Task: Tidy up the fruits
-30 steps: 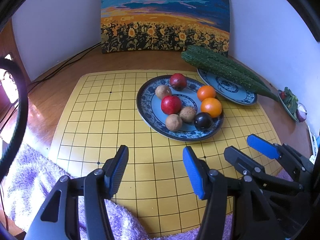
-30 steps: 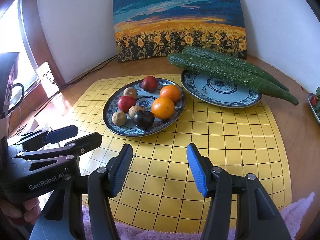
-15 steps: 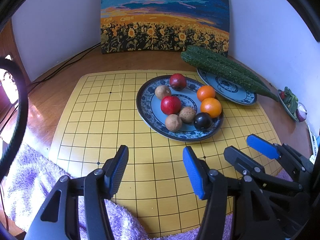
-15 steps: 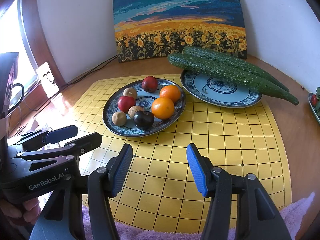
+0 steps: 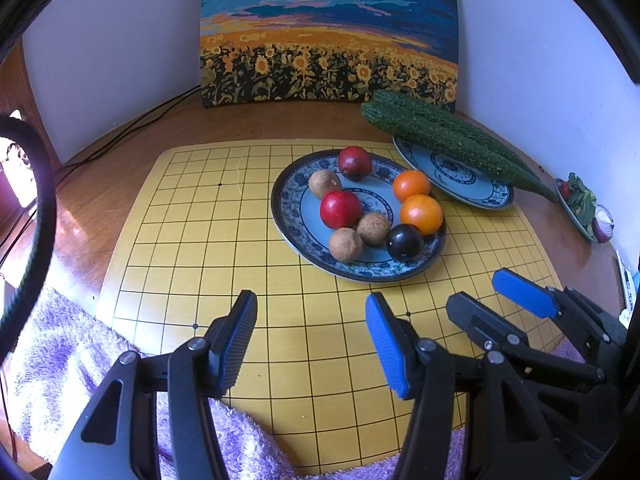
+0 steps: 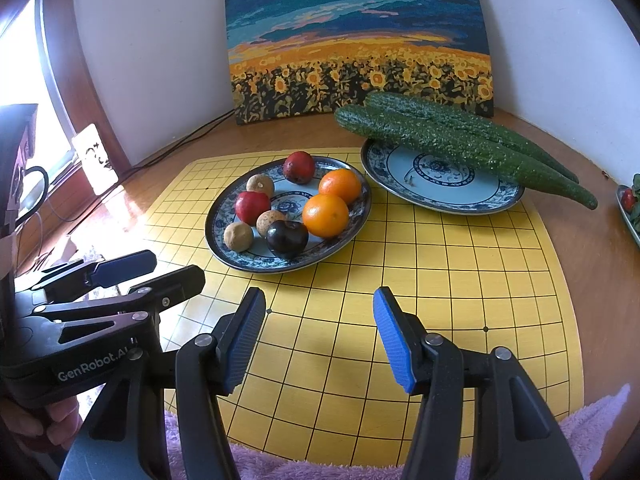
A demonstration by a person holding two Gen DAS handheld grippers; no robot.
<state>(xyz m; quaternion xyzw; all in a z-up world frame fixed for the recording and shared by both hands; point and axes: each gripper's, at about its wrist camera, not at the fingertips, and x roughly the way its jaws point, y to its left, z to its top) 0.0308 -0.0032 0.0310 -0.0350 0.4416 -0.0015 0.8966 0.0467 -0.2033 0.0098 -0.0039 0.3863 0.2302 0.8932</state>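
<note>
A blue-patterned plate (image 5: 282, 216) (image 6: 214, 238) on the yellow grid board holds two oranges (image 5: 421, 214) (image 6: 326, 216), two red fruits (image 5: 340, 209) (image 6: 252, 207), three brown round fruits (image 5: 345, 245) (image 6: 238, 237) and a dark plum (image 5: 405, 242) (image 6: 287, 238). To its right, two long cucumbers (image 5: 440, 136) (image 6: 460, 140) lie across a second blue plate (image 5: 472, 190) (image 6: 440, 188). My left gripper (image 5: 310, 320) (image 6: 172, 266) hovers open and empty over the board, short of the fruit plate. Beside it, my right gripper (image 6: 319, 312) (image 5: 484, 292) is open and empty too.
The yellow grid board (image 5: 192, 232) (image 6: 460, 280) lies on a wooden table, with a purple towel (image 5: 60, 360) (image 6: 592, 412) at the near edge. A sunflower painting (image 5: 328, 40) leans on the wall behind. Cables (image 5: 132, 128) run at the left. A small dish of vegetables (image 5: 584, 208) sits far right.
</note>
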